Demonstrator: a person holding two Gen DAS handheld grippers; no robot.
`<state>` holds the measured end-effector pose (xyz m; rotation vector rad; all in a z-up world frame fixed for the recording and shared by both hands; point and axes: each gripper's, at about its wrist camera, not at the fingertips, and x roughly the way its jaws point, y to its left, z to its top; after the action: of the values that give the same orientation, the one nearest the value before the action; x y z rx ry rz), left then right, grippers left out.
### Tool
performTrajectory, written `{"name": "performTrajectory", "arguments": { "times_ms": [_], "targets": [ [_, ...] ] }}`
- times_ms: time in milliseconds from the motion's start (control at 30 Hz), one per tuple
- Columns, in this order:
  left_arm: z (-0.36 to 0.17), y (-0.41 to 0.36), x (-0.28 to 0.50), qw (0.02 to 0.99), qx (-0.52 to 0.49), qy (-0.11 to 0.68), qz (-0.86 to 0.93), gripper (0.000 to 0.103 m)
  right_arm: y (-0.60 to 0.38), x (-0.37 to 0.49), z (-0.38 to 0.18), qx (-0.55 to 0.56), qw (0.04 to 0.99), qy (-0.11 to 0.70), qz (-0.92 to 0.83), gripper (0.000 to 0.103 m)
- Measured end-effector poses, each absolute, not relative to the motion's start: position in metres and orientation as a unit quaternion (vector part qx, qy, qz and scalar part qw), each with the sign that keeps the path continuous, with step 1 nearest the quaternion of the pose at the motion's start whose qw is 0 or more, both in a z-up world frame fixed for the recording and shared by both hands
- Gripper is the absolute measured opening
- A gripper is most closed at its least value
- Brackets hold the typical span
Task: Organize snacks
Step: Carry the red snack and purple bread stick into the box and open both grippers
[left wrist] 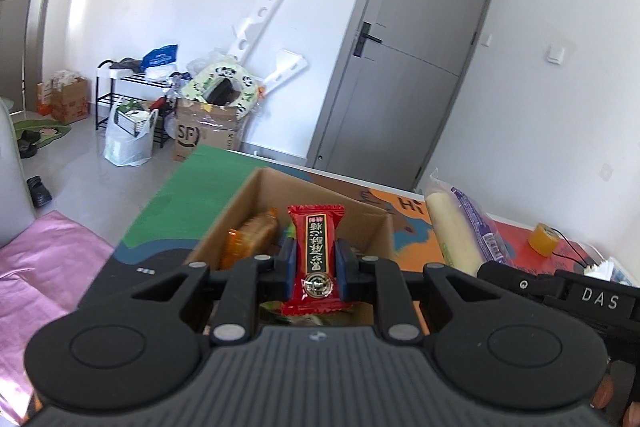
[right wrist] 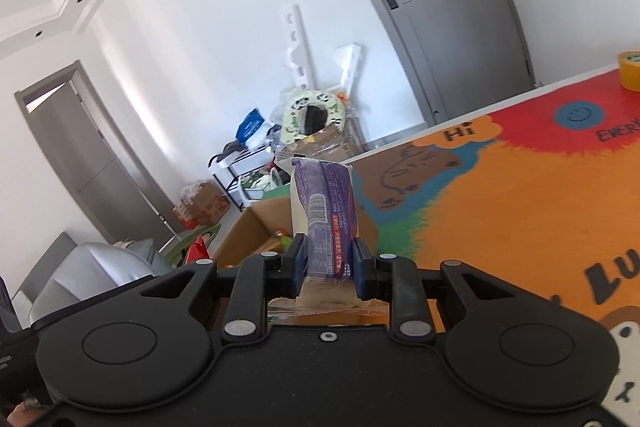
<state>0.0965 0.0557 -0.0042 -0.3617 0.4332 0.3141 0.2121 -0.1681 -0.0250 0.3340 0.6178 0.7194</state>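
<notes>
Showing open cardboard box point(left wrist: 240, 215) on colourful printed surface point(right wrist: 500, 211), containing orange-wrapped biscuit pack point(left wrist: 252, 233); left gripper point(left wrist: 316, 267) clamped on glossy red rectangular snack packet point(left wrist: 316, 251) above box; right gripper point(right wrist: 329, 261) clamped on purple-and-cream plastic-wrapped roll point(right wrist: 324, 215) nearby.

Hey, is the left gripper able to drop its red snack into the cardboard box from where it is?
Probably yes. The left gripper holds the red snack over the open cardboard box, which has no lid and room above the orange-wrapped biscuits inside.
</notes>
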Motion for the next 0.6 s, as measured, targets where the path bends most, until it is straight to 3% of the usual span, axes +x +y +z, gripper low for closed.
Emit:
{"name": "performTrajectory", "arguments": {
  "times_ms": [467,600],
  "targets": [
    [-0.012,0.086,0.084,0.944,-0.202,0.21,0.155,0.019,-0.116,0.203,-0.02,0.137,0.872,0.304,0.36,0.024],
    [-0.014,0.089,0.084,0.942,-0.205,0.213,0.157,0.019,-0.113,0.205,-0.022,0.154,0.868,0.308,0.358,0.042]
  ]
}}
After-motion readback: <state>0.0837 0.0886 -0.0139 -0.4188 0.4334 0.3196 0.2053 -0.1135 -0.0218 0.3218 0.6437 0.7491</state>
